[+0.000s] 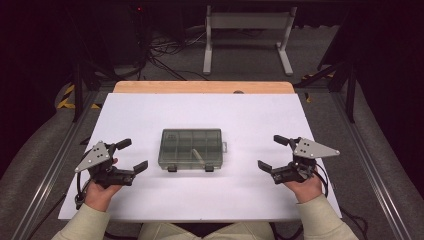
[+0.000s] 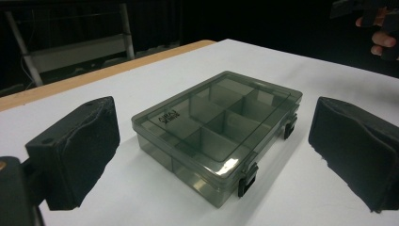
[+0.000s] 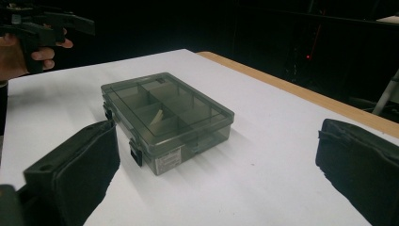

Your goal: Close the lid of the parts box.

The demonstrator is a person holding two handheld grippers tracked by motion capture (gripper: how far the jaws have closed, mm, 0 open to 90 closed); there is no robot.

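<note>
1. Gripper on the left: the left gripper (image 1: 133,155) hovered over the table (image 1: 250,115) well to the left of the compartment box (image 1: 191,148), held in the person's left hand (image 1: 100,192). Its jaws stood wide apart and held nothing; in the left gripper view they framed the box without touching it.
2. Box in the middle: the compartment box, smoky grey and see-through, lay flat on the white table, midway between the two grippers. Its lid was down, and two dark latches (image 1: 172,168) sat on the side of the box nearest the person. Dividers split the inside into small cells, and a pale small item (image 1: 197,155) lay in one cell toward the latch side of the box; what it was could not be told.
3. Gripper on the right: the right gripper (image 1: 273,153) hovered well to the right of the box, held in the right hand (image 1: 305,187). Its jaws were likewise spread wide and empty, pointing toward the box with bare table between.
4. Wooden edge (image 1: 200,87): it ran along the table's far side, beyond the box.
</note>
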